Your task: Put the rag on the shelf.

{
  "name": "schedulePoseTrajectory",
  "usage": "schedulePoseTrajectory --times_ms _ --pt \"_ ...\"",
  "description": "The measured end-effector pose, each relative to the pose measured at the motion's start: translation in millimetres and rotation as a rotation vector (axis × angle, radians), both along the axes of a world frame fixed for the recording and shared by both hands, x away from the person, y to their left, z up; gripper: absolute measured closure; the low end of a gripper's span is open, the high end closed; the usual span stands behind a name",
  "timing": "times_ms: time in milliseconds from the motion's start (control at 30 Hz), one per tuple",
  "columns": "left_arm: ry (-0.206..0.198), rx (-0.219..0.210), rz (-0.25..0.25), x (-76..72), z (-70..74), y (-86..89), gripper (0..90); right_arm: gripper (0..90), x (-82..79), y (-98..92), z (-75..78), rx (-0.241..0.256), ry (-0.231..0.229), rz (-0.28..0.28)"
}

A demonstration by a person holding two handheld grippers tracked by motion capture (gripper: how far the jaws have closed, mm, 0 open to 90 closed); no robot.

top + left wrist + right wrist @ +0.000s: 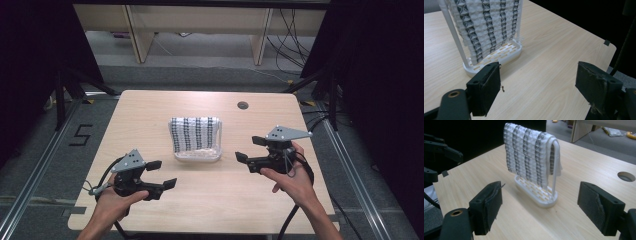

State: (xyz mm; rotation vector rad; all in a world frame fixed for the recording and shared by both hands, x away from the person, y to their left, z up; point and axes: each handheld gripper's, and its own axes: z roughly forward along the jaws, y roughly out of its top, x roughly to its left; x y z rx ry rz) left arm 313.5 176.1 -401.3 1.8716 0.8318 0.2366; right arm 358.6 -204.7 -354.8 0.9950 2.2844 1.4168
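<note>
On the table [150,107], towel [194,132] draped upright, rack [197,155] crosswise

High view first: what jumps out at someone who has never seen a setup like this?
A white rack stands at the middle of the wooden table, with a white cloth with dark stripes draped over its top bar. On either side of it a person holds a black two-jaw tool: the left gripper and the right gripper, both with jaws wide apart and touching nothing.

left tool [161,174]: black, grey three-cornered plate, worn jaw pads | right tool [248,148]: same build, black trailing cable | forearms: bare, no sleeves
</note>
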Motion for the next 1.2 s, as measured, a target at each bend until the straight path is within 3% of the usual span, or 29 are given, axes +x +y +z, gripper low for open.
schedulePoseTrajectory --times_ms 67,133,167,200,267,333,367,500,533,600,667,700,867,900,967,1000,1067,1167,1200 --pt "0.0 0.02 0.008 -1.6 -1.8 1.8 19.5 21.2 -2.1 -1.9 -1.8 -0.016 -0.012 0.003" --pt "-0.002 0.013 0.008 -2.6 -5.6 2.5 19.5 21.2 -4.2 -3.2 -5.0 -0.013 -0.014 0.012" --pt "-0.006 0.018 0.011 -3.3 -7.0 2.8 19.5 21.2 -6.9 -3.0 -5.6 -0.008 0.005 0.001" --pt "-0.003 0.028 0.01 -4.2 -8.6 3.4 19.5 21.2 -6.3 -3.9 -7.7 -0.013 -0.013 0.017" --pt "-0.003 0.032 0.008 -4.9 -11.7 3.6 19.5 21.2 -9.8 -4.4 -11.6 -0.017 -0.001 0.007" --pt "-0.002 0.035 0.01 -6.1 -15.8 3.4 19.5 21.2 -9.4 -5.1 -16.4 -0.016 -0.027 0.016" --pt "-0.002 0.038 0.005 -6.2 -17.0 3.6 19.5 21.2 -12.2 -4.6 -17.7 -0.009 0.006 0.005" --pt "-0.01 0.051 0.009 -8.0 -22.8 3.8 19.5 21.2 -12.5 -5.7 -25.0 -0.008 -0.013 0.012" --pt "-0.012 0.046 0.005 -8.4 -24.6 3.7 19.5 21.2 -15.1 -5.7 -25.1 -0.009 0.017 -0.003" --pt "-0.01 0.062 0.006 -9.4 -26.0 4.0 19.5 21.2 -14.7 -6.8 -28.5 -0.013 -0.005 0.004" --pt "-0.013 0.049 0.003 -10.2 -29.8 2.9 19.5 21.2 -17.0 -6.6 -31.4 -0.009 0.012 -0.006" --pt "-0.02 0.05 -0.002 -10.1 -31.3 3.1 19.5 21.2 -16.7 -7.7 -33.5 -0.016 -0.006 -0.001" --pt "-0.014 0.065 0.006 -13.8 -38.9 3.4 19.5 21.4 -20.9 -7.3 -44.6 -0.009 0.013 -0.006" --pt "-0.014 0.059 0.008 -14.3 -40.8 3.5 19.5 21.4 -20.5 -8.7 -46.0 -0.024 -0.006 -0.01" --pt "-0.013 0.061 0.009 -14.9 -44.0 4.2 19.5 21.4 -23.2 -8.7 -49.4 -0.014 0.026 -0.021" --pt "-0.01 0.054 0.013 -15.3 -45.5 4.2 19.5 21.5 -21.4 -9.7 -52.2 -0.012 0.006 -0.006" --pt "-0.008 0.063 0.017 -16.2 -47.1 5.2 19.5 21.6 -24.3 -9.7 -54.9 -0.011 0.03 -0.01" --pt "-0.006 0.065 0.018 -17.4 -49.9 6.6 19.5 21.6 -26.9 -10.8 -60.0 -0.02 0.025 -0.018" --pt "-0.006 0.066 0.019 -17.8 -50.5 6.9 19.5 21.6 -25.9 -11.8 -62.3 -0.034 -0.005 -0.008"
